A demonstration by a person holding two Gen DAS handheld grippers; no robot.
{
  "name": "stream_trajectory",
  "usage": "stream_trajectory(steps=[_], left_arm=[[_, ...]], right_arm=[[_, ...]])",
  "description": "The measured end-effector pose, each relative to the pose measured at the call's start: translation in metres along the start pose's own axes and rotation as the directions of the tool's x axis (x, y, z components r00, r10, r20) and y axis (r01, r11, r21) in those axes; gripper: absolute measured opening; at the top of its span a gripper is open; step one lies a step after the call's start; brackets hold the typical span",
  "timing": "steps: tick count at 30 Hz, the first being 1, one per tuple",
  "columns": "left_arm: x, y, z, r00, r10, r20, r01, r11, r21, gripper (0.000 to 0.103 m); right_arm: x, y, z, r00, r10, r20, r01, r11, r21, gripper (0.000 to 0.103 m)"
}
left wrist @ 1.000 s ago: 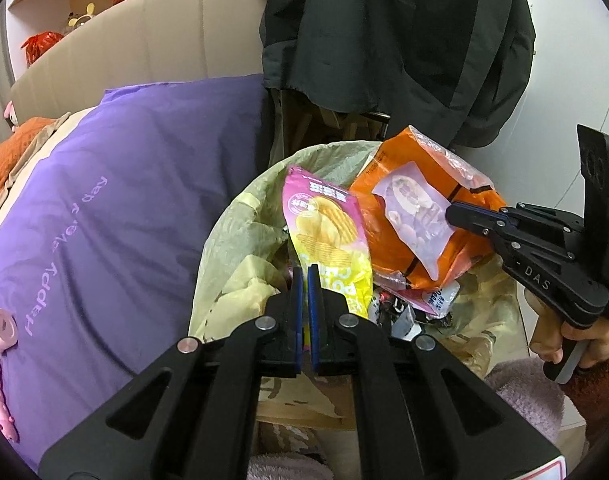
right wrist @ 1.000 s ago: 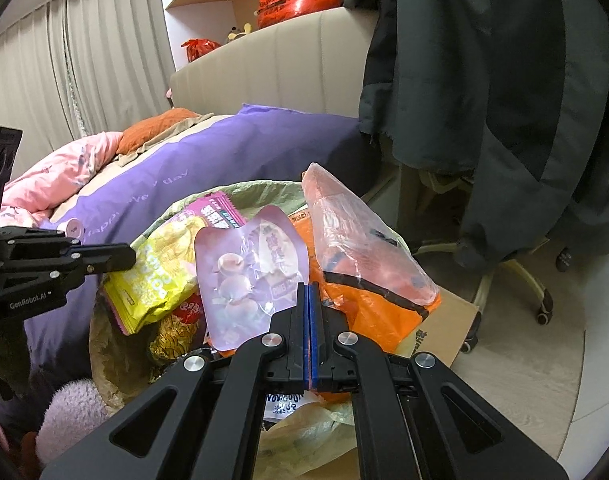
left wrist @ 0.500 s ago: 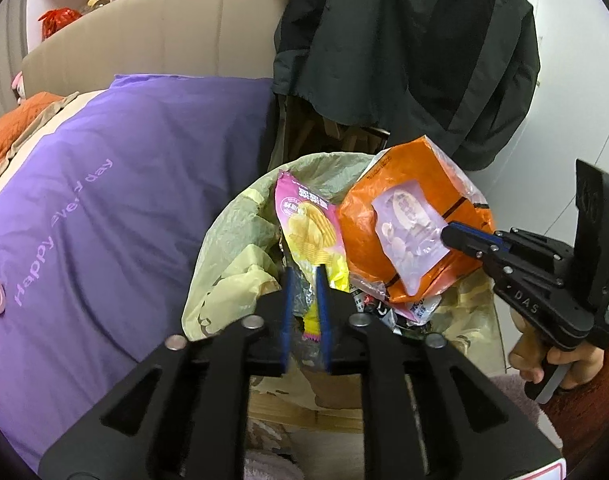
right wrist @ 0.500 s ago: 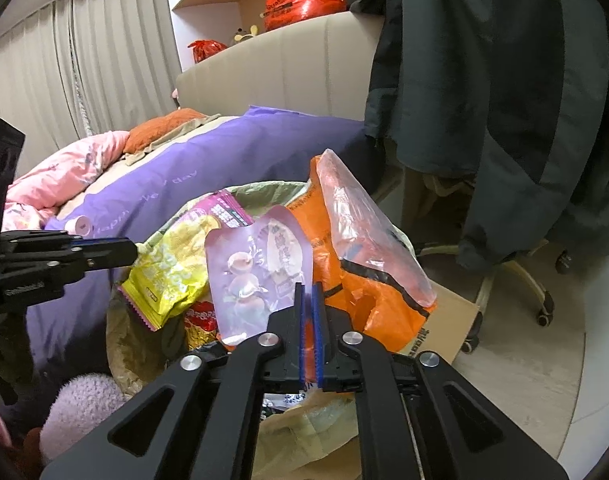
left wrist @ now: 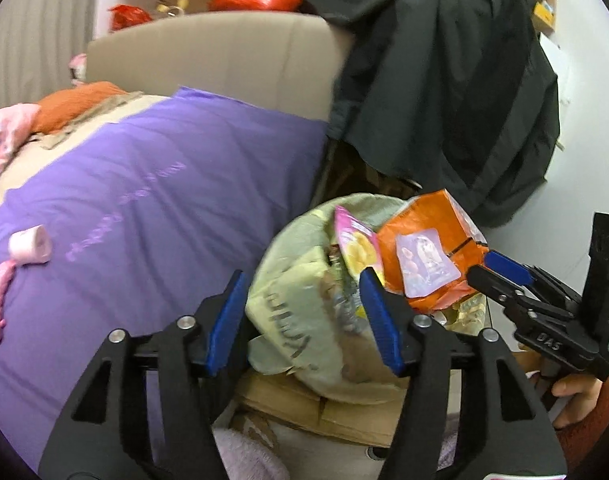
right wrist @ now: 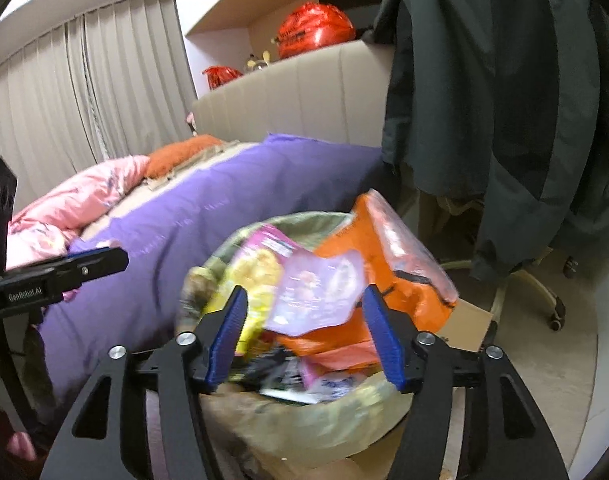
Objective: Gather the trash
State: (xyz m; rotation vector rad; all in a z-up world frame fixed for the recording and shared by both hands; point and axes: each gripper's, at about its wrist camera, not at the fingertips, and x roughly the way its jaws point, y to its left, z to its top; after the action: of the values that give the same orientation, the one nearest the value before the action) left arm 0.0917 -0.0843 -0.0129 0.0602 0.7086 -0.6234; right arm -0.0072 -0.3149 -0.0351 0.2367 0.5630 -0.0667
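A bin lined with a pale green bag [left wrist: 300, 280] [right wrist: 304, 424] stands beside the bed, full of trash. A yellow-pink chip bag [left wrist: 358, 248] [right wrist: 260, 272], an orange bag [left wrist: 432, 224] [right wrist: 380, 256] and a pale purple pouch [left wrist: 422, 262] [right wrist: 318, 288] stick out of it. My left gripper [left wrist: 304, 316] is open and empty, just in front of the bin. My right gripper [right wrist: 304, 328] is open and empty over the bin's near rim; it shows at the right of the left wrist view [left wrist: 504, 276].
A bed with a purple duvet [left wrist: 124, 216] [right wrist: 208, 216] lies left of the bin. A dark jacket [left wrist: 444, 80] [right wrist: 496, 92] hangs over a chair behind it. Cardboard [left wrist: 304, 404] lies under the bin. A pink roll [left wrist: 30, 246] sits on the duvet.
Both grippers opened from shut and pulled back from the bin. The chip bag and the purple pouch were let go and now rest in the bin.
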Motion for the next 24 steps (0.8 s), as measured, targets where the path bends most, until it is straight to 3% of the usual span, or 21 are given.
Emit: stream_trajectory(steps=[2,6,14,17,21,24], left_arm=[[-0.022,0.007,-0.007,0.999,0.034,0.036,-0.034,0.999,-0.004,0.067],[-0.065,0.014,-0.025,0.987,0.132,0.092,-0.134,0.991,0.026,0.07],[-0.143,0.006,-0.066,0.934,0.294,0.206,-0.303,0.953,0.016,0.07],[-0.161,0.002,-0.082,0.908,0.363,0.211,-0.369,0.929,-0.008,0.07],[-0.172,0.005,-0.098,0.908,0.378,0.181,-0.381,0.924,-0.018,0.07],[-0.181,0.007,-0.105,0.899,0.399,0.179,-0.401,0.916,-0.03,0.07]], right_arm=[[-0.011,0.015,-0.001,0.999,0.04,-0.005,-0.04,0.999,0.026,0.058],[-0.04,0.054,-0.009,0.999,0.049,0.018,-0.049,0.999,-0.009,0.058],[-0.086,0.122,-0.043,0.997,0.058,0.057,-0.053,0.995,-0.08,0.058],[-0.096,0.133,-0.055,0.995,0.083,0.058,-0.079,0.994,-0.072,0.058],[-0.106,0.143,-0.059,0.994,0.084,0.067,-0.077,0.991,-0.105,0.058],[-0.116,0.149,-0.061,0.993,0.086,0.086,-0.075,0.989,-0.124,0.058]])
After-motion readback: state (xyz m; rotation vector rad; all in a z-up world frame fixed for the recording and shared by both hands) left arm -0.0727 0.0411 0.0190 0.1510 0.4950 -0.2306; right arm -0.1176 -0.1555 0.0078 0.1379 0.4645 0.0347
